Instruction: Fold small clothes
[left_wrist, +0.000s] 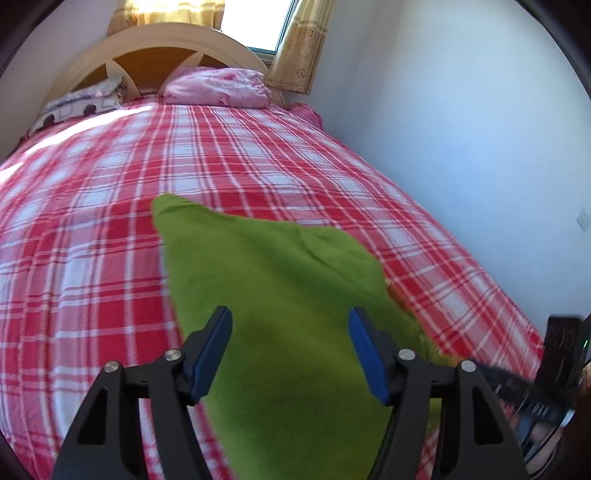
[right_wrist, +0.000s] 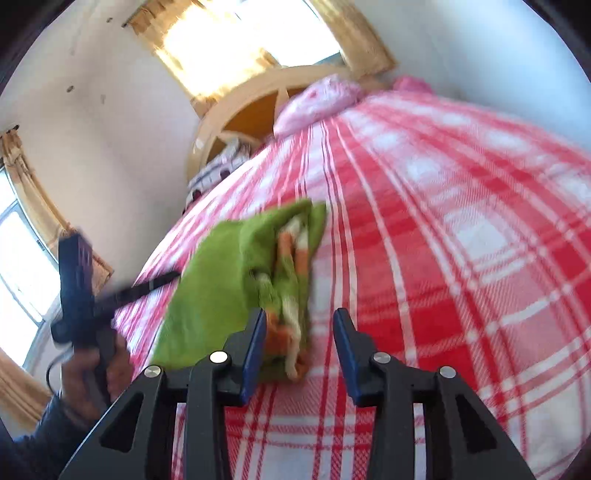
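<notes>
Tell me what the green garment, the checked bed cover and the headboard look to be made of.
Green garment: soft, matte, fleece-like knit, judging by its fuzzy surface; the exact fibre is unclear.
Checked bed cover: woven cloth, probably cotton, with a visible weave and no sheen.
Headboard: pale, smooth, curved frame, seemingly painted or lacquered wood.

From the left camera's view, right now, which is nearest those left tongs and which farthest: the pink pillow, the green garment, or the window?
1. Green garment, lying on the plaid bedspread between the open left tongs.
2. Pink pillow, at the head of the bed.
3. Window, behind the headboard.
</notes>
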